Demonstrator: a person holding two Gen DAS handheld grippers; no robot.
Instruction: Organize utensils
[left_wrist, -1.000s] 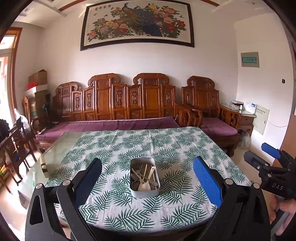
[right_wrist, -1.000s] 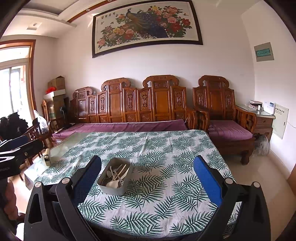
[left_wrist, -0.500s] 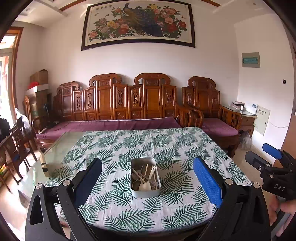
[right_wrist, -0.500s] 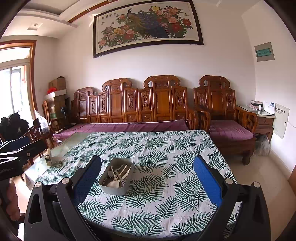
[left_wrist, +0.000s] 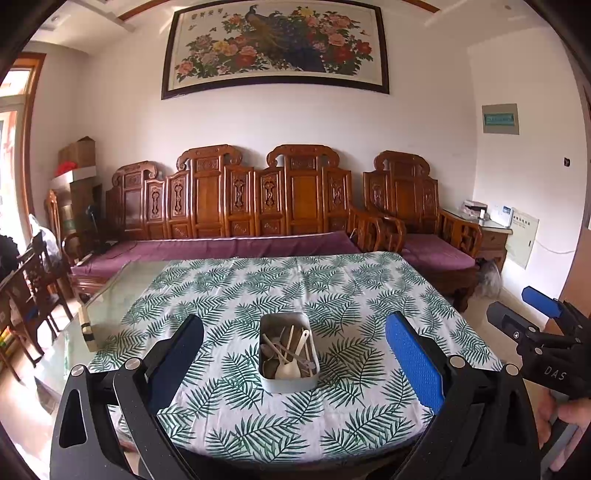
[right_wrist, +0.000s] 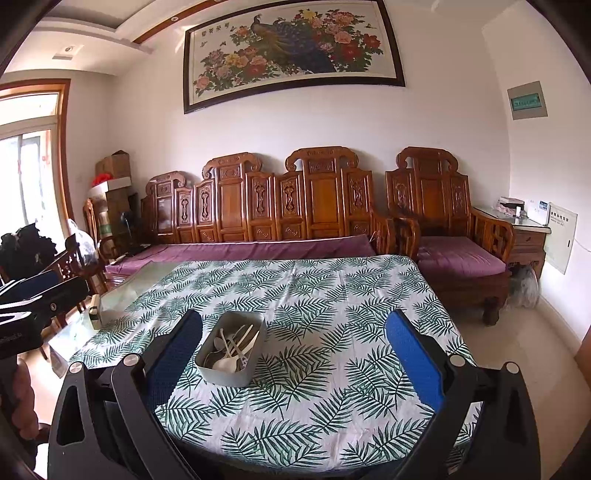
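A grey rectangular bin (left_wrist: 287, 380) stands on the leaf-print tablecloth (left_wrist: 303, 284) near the table's front. It holds several spoons and other utensils (left_wrist: 290, 350), some white, some dark. My left gripper (left_wrist: 293, 354) is open and empty, held back from the table with the bin centred between its fingers. My right gripper (right_wrist: 293, 354) is open and empty too; the bin (right_wrist: 231, 373) lies toward its left finger, with the utensils (right_wrist: 232, 349) inside. Each gripper shows at the edge of the other's view.
A carved wooden bench with purple cushions (left_wrist: 229, 247) runs behind the table, with an armchair (right_wrist: 458, 254) at right. The table's left part is bare glass (left_wrist: 110, 295). Wooden chairs (left_wrist: 33, 288) stand at far left.
Both grippers have drifted slightly; the bin sits a little lower and nearer in both views. Both stay open and empty.
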